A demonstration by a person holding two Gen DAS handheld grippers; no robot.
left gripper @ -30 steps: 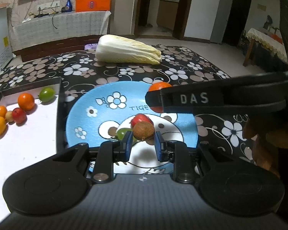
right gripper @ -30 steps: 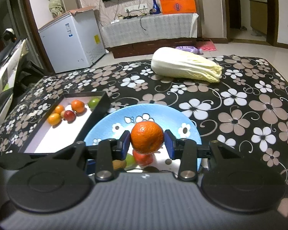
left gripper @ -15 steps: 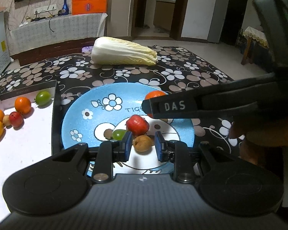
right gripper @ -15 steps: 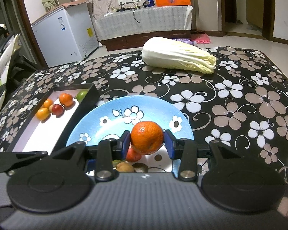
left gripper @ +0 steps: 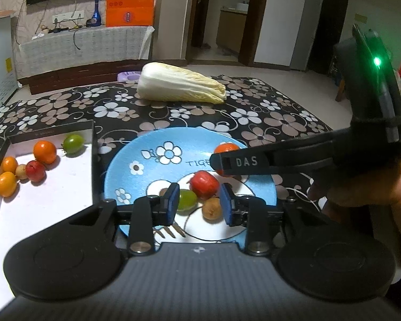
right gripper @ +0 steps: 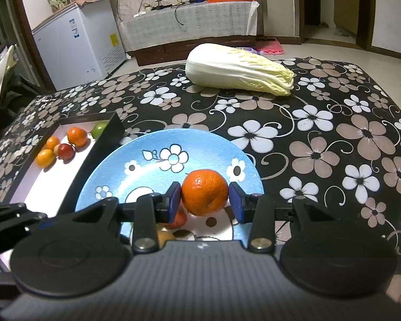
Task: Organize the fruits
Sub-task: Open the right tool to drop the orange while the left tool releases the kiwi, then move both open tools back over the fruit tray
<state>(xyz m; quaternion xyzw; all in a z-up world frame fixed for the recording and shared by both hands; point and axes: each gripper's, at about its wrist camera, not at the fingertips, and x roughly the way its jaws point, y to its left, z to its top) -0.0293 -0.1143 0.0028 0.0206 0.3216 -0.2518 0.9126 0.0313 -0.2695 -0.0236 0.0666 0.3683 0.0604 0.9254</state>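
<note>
Left tool (left gripper: pixel 199 203): jaws have just been opening; nothing gripped, brown fruit (left gripper: pixel 211 208) and green fruit (left gripper: pixel 186 199) lie on the plate between them.
Right tool (right gripper: pixel 204 202): closed on the mandarin (right gripper: pixel 204 192), held over the blue plate (right gripper: pixel 136 160).
Writing: "DAS" in white on the right tool's finger (left gripper: pixel 246 161); "TIGE…" on the plate, the rest hidden.
Red fruit (left gripper: pixel 203 184): on the plate, just beside the brown one.
Tray (left gripper: pixel 93 144): left of the plate, holding six small fruits.
Bench (right gripper: pixel 320 144): black floral cloth; napa cabbage (right gripper: pixel 238 71) at the far side.
Room: white chest freezer (right gripper: pixel 77 45), orange box (left gripper: pixel 131 5), blue bottle (left gripper: pixel 95 10).
</note>
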